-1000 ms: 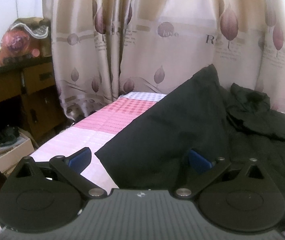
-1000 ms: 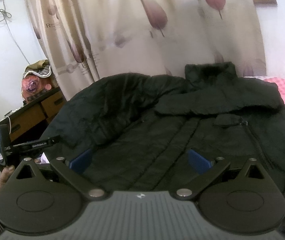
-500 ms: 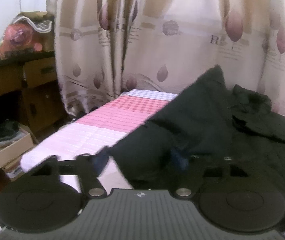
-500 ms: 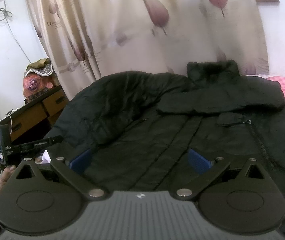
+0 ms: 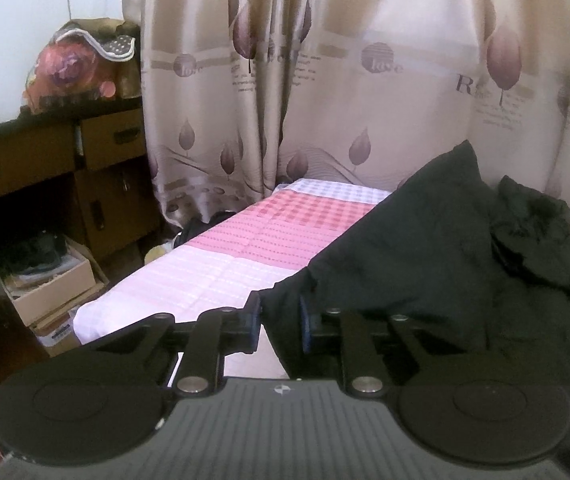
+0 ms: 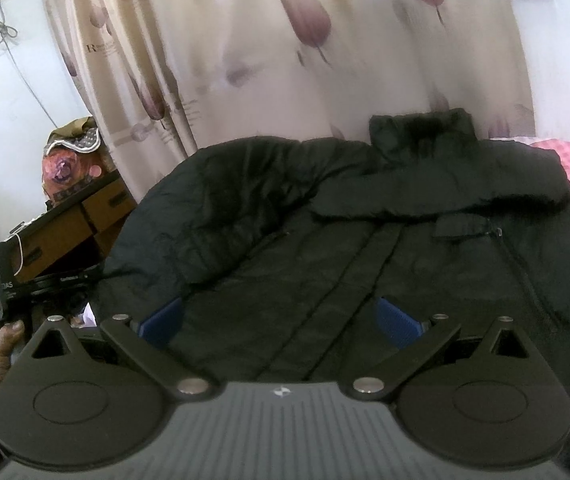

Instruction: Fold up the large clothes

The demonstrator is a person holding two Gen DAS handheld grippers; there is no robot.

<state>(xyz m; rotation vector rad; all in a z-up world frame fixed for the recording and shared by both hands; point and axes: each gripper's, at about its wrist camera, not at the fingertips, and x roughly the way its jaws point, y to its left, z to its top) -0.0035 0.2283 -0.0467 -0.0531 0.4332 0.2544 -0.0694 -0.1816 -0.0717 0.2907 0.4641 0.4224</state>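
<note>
Left wrist view: your left gripper (image 5: 281,326) has just been closing on the sleeve end (image 5: 285,300) of the black jacket (image 6: 365,248) near the bed's (image 5: 213,276) left edge, right gripper (image 6: 281,316) wide open above its front, so pinch deep before lifting.

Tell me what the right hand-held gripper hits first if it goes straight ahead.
The right hand-held gripper, open, would most likely meet the black jacket near its front placket; depth is uncertain.
</note>
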